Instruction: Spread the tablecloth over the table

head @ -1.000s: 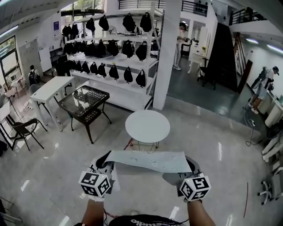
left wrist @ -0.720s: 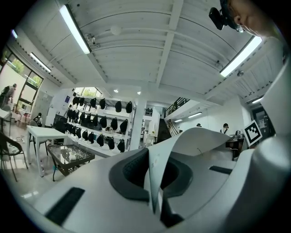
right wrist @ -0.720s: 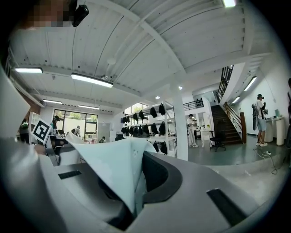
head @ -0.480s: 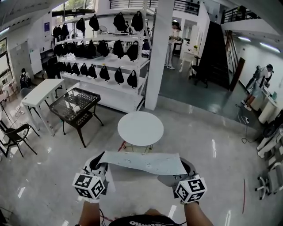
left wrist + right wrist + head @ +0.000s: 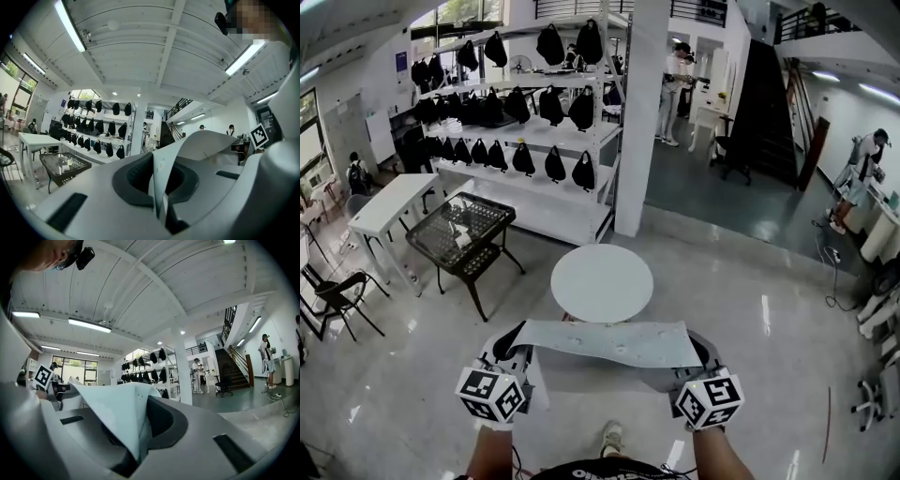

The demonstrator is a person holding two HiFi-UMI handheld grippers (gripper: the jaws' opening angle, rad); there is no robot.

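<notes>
Your left gripper (image 5: pixel 512 345), at about 7 o'clock in the head view, has its jaws closed on the left corner of the tablecloth (image 5: pixel 617 342); its own view shows the pale sheet pinched edge-on between the pads. The cloth is stretched as a flat band in the air between your two hands. It is not yet over the round white bench (image 5: pixel 602 281), which stands bare at 12 o'clock beyond the cloth's far edge. Your right gripper (image 5: pixel 697 354), at about 5 o'clock, is likewise clamped on the right corner, with fabric folding up out of the jaws. You appear to be in the carrying step, with nothing laid yet. Next, bring both hands forward over the bench at equal height, keeping the cloth taut, and lower it centred before letting go.
</notes>
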